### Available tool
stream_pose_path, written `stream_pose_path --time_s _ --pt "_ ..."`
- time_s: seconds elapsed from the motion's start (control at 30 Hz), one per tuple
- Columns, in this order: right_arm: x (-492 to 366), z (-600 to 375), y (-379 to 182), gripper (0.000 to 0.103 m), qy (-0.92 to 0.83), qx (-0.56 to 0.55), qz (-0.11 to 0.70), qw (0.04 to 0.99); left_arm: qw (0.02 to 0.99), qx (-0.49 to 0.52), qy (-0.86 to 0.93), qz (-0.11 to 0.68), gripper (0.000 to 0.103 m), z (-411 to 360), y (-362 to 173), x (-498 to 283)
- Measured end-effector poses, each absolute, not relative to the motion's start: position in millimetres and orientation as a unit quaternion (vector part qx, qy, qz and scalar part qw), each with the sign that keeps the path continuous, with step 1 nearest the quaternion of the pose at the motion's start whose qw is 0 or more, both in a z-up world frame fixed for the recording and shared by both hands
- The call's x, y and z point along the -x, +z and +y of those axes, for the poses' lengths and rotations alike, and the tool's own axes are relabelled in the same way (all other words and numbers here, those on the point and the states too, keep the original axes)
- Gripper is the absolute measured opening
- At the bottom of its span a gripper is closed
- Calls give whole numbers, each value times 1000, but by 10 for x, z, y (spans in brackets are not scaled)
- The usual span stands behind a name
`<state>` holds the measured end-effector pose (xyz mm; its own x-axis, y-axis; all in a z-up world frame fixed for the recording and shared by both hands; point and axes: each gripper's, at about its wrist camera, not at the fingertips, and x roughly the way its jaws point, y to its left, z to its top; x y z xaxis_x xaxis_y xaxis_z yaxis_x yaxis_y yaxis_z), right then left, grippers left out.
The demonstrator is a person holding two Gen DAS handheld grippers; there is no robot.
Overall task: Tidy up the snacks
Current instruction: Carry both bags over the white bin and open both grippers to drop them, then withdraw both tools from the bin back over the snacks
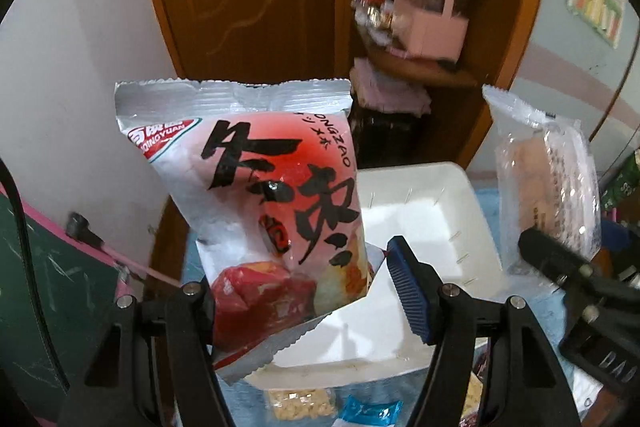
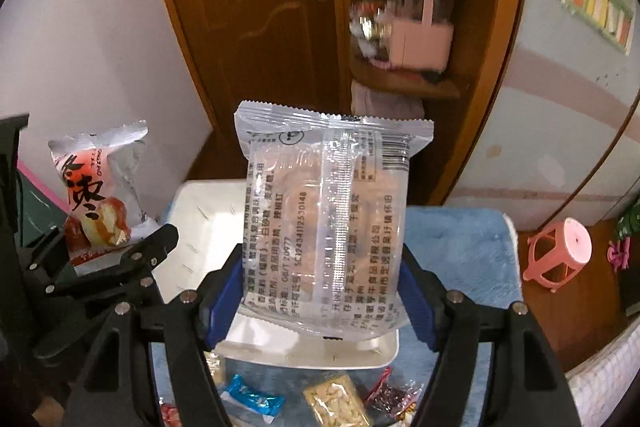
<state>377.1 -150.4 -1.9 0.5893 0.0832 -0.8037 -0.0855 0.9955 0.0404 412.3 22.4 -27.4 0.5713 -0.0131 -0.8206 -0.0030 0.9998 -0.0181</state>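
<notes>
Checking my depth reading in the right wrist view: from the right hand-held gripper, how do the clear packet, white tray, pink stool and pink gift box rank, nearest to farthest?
1. Clear packet: between the fingers of the right hand-held gripper.
2. White tray: just beneath and ahead.
3. Pink stool: on the floor, right.
4. Pink gift box: on the shelf, far back.

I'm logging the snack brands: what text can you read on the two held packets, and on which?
"DONGZAO", partly cut off, and large brushed Chinese characters: red packet.
"GB/T 20977": clear packet.
"SC12434112530148", digits uncertain: clear packet.
Red logo on the red packet and the clear packet's small Chinese print: too blurred to read surely.
</notes>
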Motion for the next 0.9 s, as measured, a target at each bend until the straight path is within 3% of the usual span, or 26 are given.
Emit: stream_pose_path --time_s 0.23,0.33,0.9 --pt "-3933 -1529 -507 74 39 1 483 875 856 34 10 515 86 216 -751 -4339" --pt "-3922 -1580 -554 77 41 -7 496 867 855 34 5 518 103 229 -817 -4341" --pt "-3199 -1693 -41 79 31 -36 459 887 881 42 0 471 102 453 -86 -3478"
